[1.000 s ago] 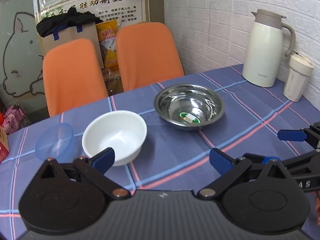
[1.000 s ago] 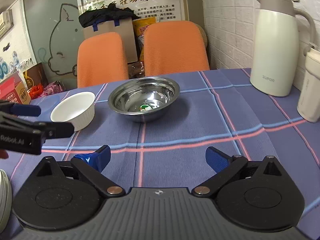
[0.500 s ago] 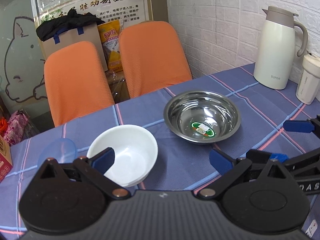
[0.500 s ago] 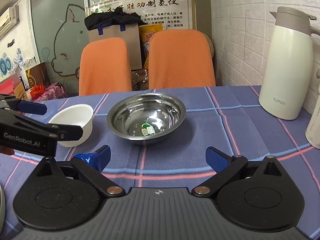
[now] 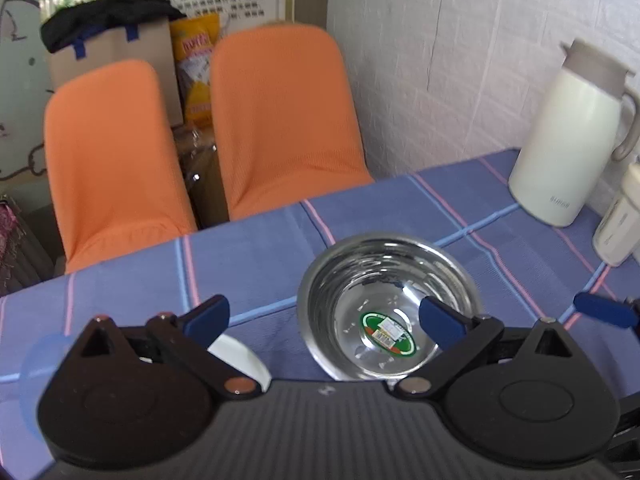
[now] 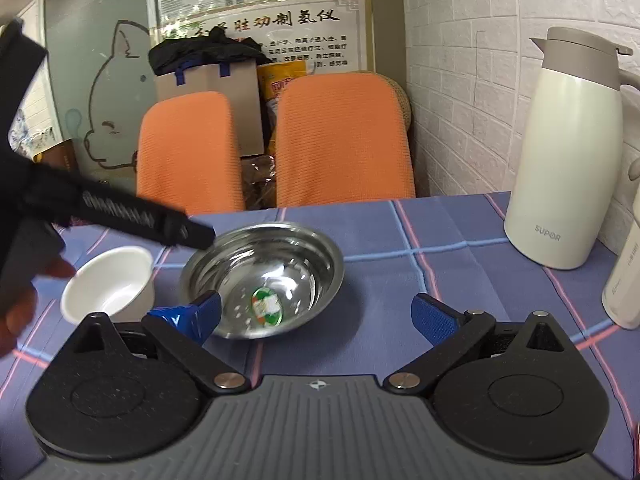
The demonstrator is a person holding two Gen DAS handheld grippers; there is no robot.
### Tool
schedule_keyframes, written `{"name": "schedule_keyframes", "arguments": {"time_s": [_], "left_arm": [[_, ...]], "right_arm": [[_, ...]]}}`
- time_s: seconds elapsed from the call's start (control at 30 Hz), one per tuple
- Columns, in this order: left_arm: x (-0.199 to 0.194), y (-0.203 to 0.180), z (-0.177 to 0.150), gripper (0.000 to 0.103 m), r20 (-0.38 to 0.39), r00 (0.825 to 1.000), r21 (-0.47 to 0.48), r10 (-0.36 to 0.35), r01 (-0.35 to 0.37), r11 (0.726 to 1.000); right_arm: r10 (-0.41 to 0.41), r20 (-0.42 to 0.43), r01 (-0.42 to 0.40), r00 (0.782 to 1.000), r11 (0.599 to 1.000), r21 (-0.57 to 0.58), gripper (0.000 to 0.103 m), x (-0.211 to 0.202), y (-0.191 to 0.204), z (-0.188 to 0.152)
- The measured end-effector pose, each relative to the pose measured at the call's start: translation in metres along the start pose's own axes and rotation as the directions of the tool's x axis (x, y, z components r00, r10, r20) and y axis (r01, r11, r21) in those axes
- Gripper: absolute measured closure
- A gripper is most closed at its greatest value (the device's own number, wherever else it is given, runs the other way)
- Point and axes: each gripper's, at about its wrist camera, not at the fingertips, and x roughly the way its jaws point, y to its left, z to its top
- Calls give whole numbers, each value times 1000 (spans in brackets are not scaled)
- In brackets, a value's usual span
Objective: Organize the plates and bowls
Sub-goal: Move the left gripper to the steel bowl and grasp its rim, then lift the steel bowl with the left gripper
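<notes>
Blue checked cloth with pink and pale-blue stripes covers the table (image 6: 460, 272), behind which two orange chairs are seen against a white brick wall. Furthest left, a translucent blue plastic bowl (image 5: 34, 360) is glimpsed at the edge of the left wrist view, mostly hidden by the tool body. Next to it a small white round bowl (image 6: 108, 284) is set, just beside the shiny round stainless-steel bowl (image 6: 264, 280), which carries a green sticker inside. The left tongs (image 5: 324, 316) are held apart and empty, with the white bowl below the left finger and the steel bowl under the right one. The right tongs (image 6: 316, 316) are likewise spread and empty; the steel bowl lies ahead and to their left, its near rim at the left finger. Neither bowl has a long axis. By judgement, the white bowl is nearer the left tongs, so nesting it into the steel bowl would suit that side. At far right a cream thermos jug (image 6: 568, 160) stands well apart.
</notes>
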Motion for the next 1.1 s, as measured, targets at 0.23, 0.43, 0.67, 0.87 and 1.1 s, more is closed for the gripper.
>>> {"name": "schedule_keyframes", "arguments": {"time_s": [0.23, 0.43, 0.67, 0.87, 1.1], "left_arm": [[67, 0, 18, 4, -109, 994, -29, 11, -14, 999], [93, 1, 17, 4, -144, 990, -26, 8, -11, 1000], [106, -2, 13, 14, -161, 987, 10, -7, 9, 1000], [102, -8, 13, 48, -148, 988, 38, -32, 39, 999], [91, -16, 9, 64, -180, 980, 16, -88, 92, 996]], "right_arm": [[-48, -105, 48, 993, 999, 0, 14, 63, -2, 6], [-38, -147, 41, 988, 999, 16, 14, 89, 1, 0], [-48, -154, 45, 987, 999, -22, 13, 100, 6, -6], [-79, -166, 77, 983, 997, -18, 13, 99, 5, -3], [24, -159, -25, 987, 1000, -1, 15, 82, 21, -6]]}}
